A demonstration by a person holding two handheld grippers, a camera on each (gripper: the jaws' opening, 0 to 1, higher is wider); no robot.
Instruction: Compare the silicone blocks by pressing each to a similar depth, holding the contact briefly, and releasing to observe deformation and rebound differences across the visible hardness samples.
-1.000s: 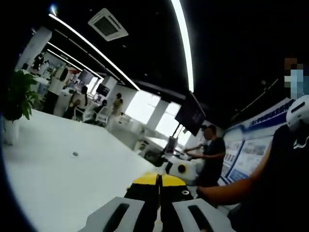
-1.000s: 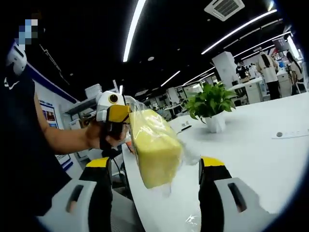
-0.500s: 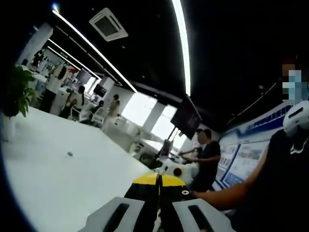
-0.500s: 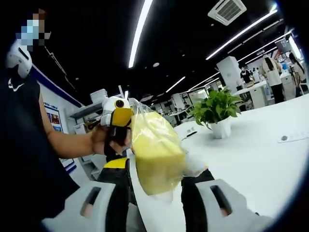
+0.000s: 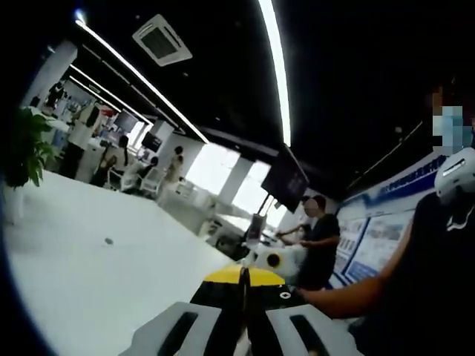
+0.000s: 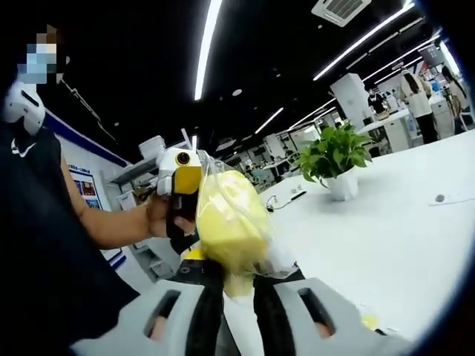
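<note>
**Yellow block squeezed between our right fingers**

In the right gripper view, our right gripper [image 6: 237, 278] has its two fingers [image 6: 202, 297] drawn in tight on the lower part of the yellow silicone block [image 6: 226, 222], which sits in a clear plastic bag [image 6: 278, 259]. The block bulges above the pinch and looks narrower where the fingers meet it. It is held up off the white bench [image 6: 371, 245], with crumpled bag film spilling out to the side of the fingers.

Our left gripper [image 6: 180, 174] comes into that same view from the left, gripped by a hand [image 6: 159, 215], and its yellow-tipped end sits right against the top edge of the bag. In the left gripper view, the left gripper [image 5: 243, 297] shows its fingers [image 5: 223, 297] closed together with only a thin seam between them; we cannot make out bag film in that seam from this angle.

Farther back on the bench stands a potted plant [image 6: 334, 159], with a cable [image 6: 286, 199] lying near it. In the left gripper view a person in dark clothes [image 5: 318, 248] stands beyond the bench, under long ceiling light strips [image 5: 274, 70].
</note>
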